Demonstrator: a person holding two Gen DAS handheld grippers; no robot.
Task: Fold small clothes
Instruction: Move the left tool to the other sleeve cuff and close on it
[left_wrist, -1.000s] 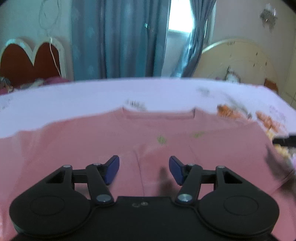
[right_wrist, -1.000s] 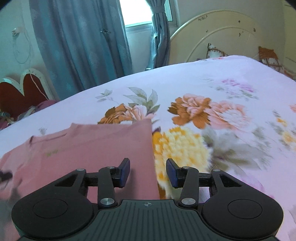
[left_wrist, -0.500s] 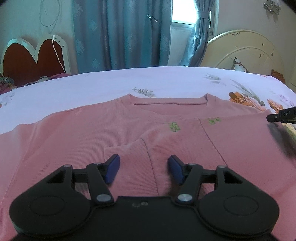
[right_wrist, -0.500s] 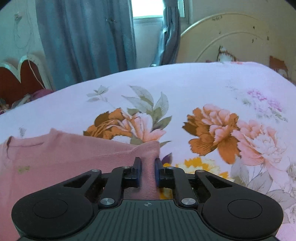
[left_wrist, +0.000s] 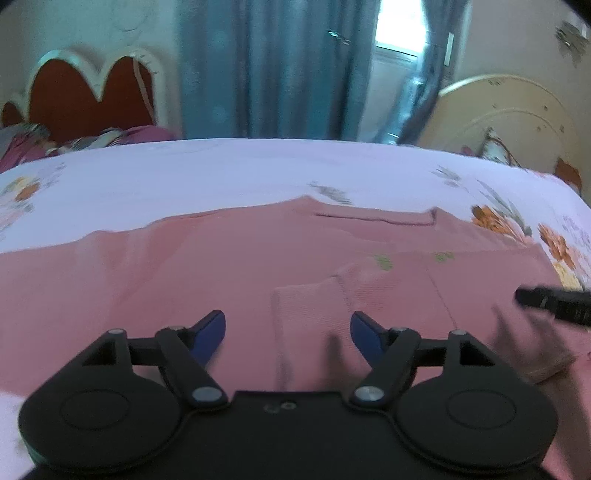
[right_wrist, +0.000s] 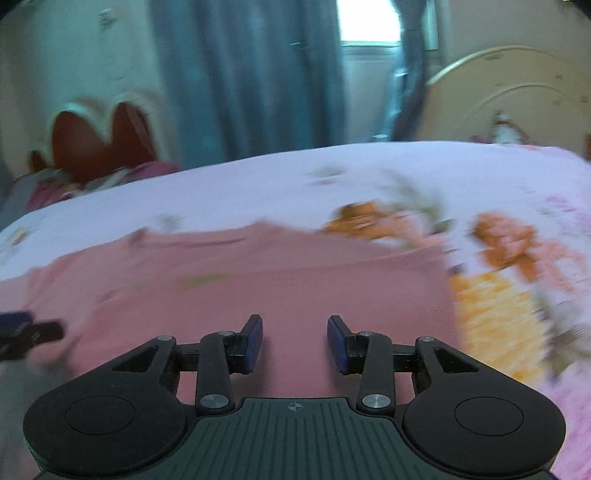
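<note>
Both claws, left (left_wrist: 288, 330) and right (right_wrist: 294, 341), were spread wide, gripping nothing, over the pink top (left_wrist: 229, 266) on the flowery bedsheet (right_wrist: 491, 317), curtains (left_wrist: 258, 70) ahead, with the folded-in sleeve (left_wrist: 306, 306) only clear from the left camera.

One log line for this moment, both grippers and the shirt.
left gripper: open, above shirt | right gripper: open, empty | right sleeve: folded inward | bed

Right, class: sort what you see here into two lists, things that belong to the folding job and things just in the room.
For the job:
pink top
left tongs, open
right tongs, open

Just there:
flowered bedsheet
blue curtains
red headboard
cream headboard
</note>
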